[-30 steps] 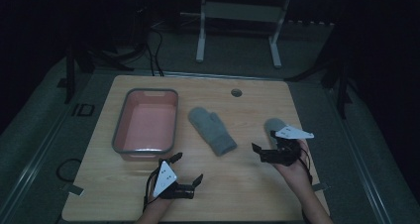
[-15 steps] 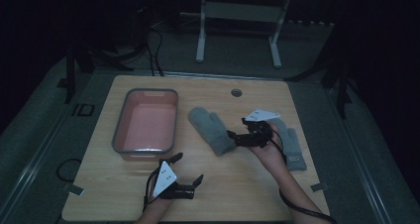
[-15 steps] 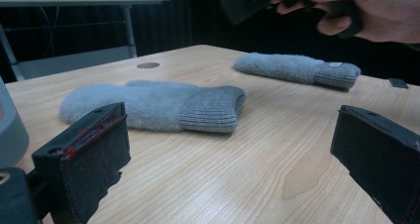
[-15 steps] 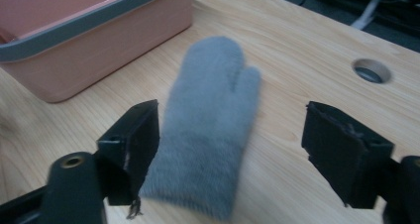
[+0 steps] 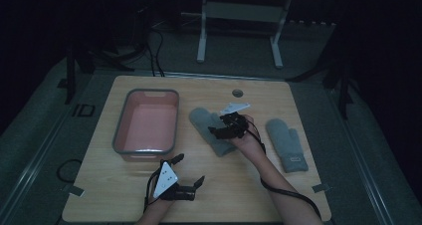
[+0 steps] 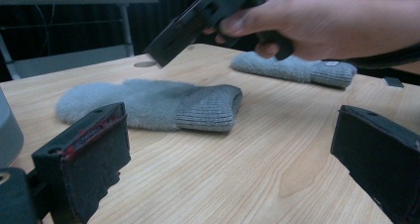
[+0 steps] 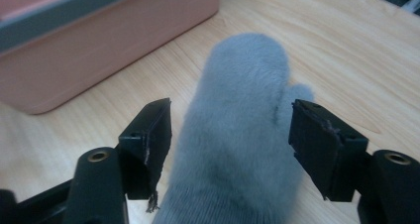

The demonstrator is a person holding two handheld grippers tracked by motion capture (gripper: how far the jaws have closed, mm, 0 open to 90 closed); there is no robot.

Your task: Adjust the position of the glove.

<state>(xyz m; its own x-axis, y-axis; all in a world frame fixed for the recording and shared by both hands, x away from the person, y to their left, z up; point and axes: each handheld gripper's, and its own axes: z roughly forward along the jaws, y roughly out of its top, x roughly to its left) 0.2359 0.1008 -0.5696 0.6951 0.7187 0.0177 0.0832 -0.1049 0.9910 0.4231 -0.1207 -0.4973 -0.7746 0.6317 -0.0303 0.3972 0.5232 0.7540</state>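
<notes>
A grey mitten [image 5: 201,119] lies mid-table, its fingertip end toward the pink tray [image 5: 119,130]. My right gripper [image 5: 215,131] is over its cuff half. In the right gripper view the mitten [image 7: 242,135] sits between the jaws of my right gripper [image 7: 230,115], which have just been closing; the pads straddle it without pressing. A second grey mitten [image 5: 286,143] lies at the right. My left gripper [image 5: 190,169] rests open and empty near the front edge. The left gripper view shows its wide gap [image 6: 228,154], the near mitten [image 6: 148,102] and the far mitten [image 6: 292,68].
The tray [image 7: 99,45], grey-rimmed and empty, stands left of the mitten. A round cable hole [image 5: 238,92] sits near the table's back edge. A metal stand [image 5: 239,26] is on the floor behind the table.
My right gripper has moved left from the right mitten to the middle mitten and its jaws have narrowed around it. The left gripper has stayed put.
</notes>
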